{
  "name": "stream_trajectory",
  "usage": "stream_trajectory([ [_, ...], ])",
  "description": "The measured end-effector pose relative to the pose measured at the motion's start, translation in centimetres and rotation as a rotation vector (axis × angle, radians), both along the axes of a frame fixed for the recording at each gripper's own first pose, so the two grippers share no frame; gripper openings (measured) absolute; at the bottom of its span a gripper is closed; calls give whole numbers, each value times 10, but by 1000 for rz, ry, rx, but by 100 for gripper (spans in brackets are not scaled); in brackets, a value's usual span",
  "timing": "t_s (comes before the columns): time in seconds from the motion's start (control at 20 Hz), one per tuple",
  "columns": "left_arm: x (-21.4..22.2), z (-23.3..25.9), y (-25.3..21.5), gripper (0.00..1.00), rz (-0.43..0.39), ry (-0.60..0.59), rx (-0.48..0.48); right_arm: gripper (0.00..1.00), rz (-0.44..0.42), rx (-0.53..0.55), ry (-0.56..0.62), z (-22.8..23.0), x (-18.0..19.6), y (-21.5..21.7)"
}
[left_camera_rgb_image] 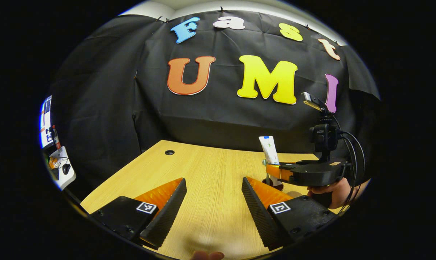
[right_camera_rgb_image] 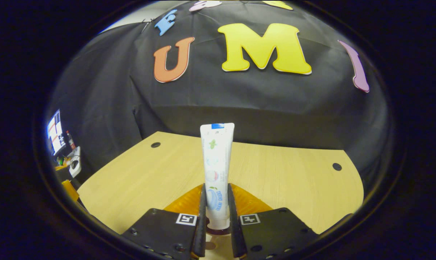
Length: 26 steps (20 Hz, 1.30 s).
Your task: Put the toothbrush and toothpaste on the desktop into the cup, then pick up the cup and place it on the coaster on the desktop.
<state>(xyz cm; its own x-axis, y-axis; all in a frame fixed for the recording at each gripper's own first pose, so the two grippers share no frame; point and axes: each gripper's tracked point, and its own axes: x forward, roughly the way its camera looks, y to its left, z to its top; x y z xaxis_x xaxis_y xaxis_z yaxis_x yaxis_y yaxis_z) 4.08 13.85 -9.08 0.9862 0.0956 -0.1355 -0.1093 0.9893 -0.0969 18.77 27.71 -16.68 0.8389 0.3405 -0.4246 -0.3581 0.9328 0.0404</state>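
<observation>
Monitor point(right_camera_rgb_image: 55, 132) and mouse point(left_camera_rgb_image: 66, 168) beyond the booth

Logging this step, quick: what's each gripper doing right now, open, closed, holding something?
Left gripper: open, nothing between its fingers, above the desktop.
Right gripper: shut on the toothpaste, tube held upright.

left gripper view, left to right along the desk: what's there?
Left gripper's left finger → its right finger → toothpaste upright in the right gripper → hand holding that gripper. The desk between the left gripper's fingers is bare.
</observation>
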Motion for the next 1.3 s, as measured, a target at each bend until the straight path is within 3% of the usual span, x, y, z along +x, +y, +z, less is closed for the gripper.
stream_trajectory([
  [0.25,4,-2,4,97,2,6,-4,37,8,-1,-8,5,-2,-5],
  [0.4,8,-4,2,97,-3,10,-11,37,21,16,-27,15,-8,-10],
  [0.45,10,-4,0,97,-7,10,-12,41,26,17,-34,20,-14,-15],
  [0.5,12,-4,-4,97,-13,10,-13,58,25,18,-44,24,-21,-19],
  [0.6,15,-5,-11,97,-25,17,-17,79,11,35,-58,33,-30,-28],
  [0.65,17,-5,-15,97,-32,20,-20,82,0,44,-67,40,-33,-34],
  [0.95,26,0,-46,97,-83,13,-31,84,-61,33,-133,68,-67,-80],
  [1.3,27,-17,-106,97,-173,134,-85,86,-152,-44,-115,63,-122,-169],
])
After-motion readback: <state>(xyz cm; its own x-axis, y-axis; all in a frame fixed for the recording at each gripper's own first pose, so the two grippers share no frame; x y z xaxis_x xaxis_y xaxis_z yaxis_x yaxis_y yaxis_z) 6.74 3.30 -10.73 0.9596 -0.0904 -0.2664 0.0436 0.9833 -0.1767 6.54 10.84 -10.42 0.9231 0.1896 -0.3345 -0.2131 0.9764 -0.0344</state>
